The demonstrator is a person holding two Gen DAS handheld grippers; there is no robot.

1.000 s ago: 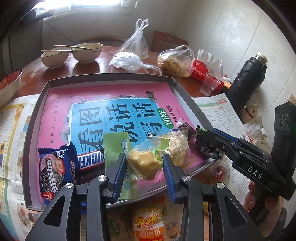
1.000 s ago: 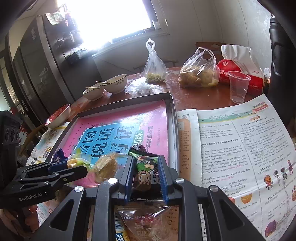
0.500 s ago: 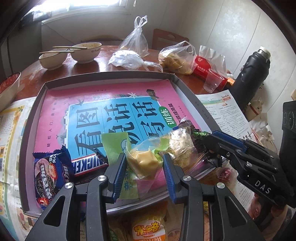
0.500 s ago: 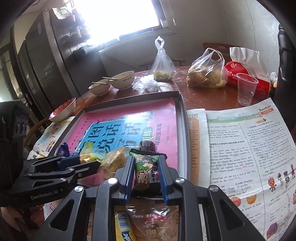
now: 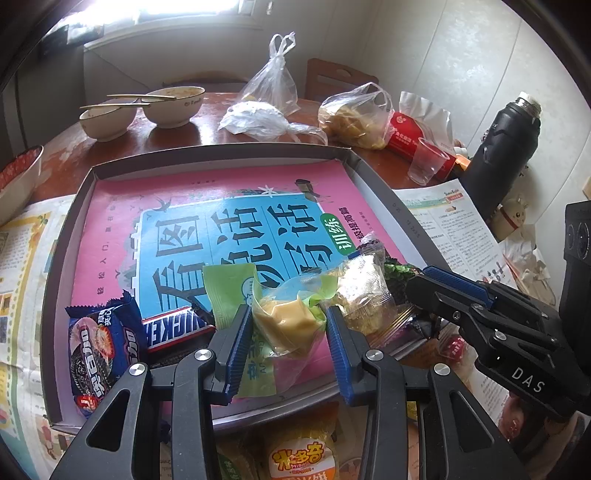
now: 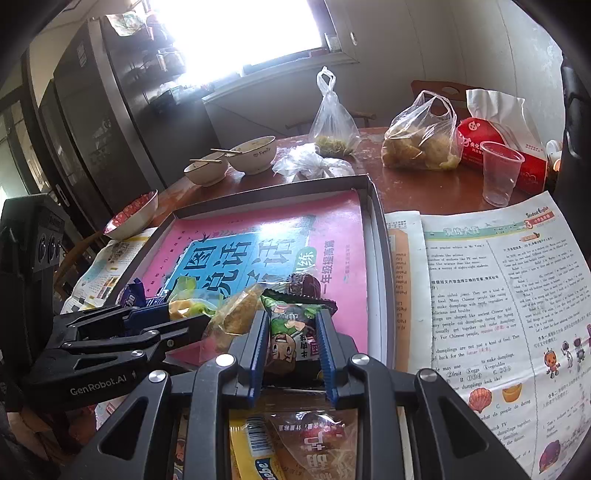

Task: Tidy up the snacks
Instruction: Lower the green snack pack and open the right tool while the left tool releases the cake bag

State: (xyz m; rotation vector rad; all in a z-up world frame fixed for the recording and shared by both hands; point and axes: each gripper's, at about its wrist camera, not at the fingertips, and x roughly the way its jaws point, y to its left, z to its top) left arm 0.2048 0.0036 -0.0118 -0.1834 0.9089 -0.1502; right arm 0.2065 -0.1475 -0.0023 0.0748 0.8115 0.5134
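We see the left hand-held gripper (image 5: 290,328) clamped on a clear packet of yellow cake (image 5: 286,323) over the near edge of a grey tray (image 5: 221,153) lined with a pink book. The right hand-held gripper (image 6: 291,339) pinches a green cartoon snack packet (image 6: 291,332) just beside it, above the tray's near right corner. A Snickers bar (image 5: 173,330) and a blue biscuit pack (image 5: 99,350) lie in the tray's near left corner.

Bright window (image 6: 240,33) (glaring), pale wall (image 5: 461,55), wooden chair (image 5: 332,79), dark cabinet (image 6: 96,122)

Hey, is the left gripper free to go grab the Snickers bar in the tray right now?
Probably not yet. The left gripper is shut on a yellow snack packet; the Snickers bar lies just to its left, partly under other wrappers.
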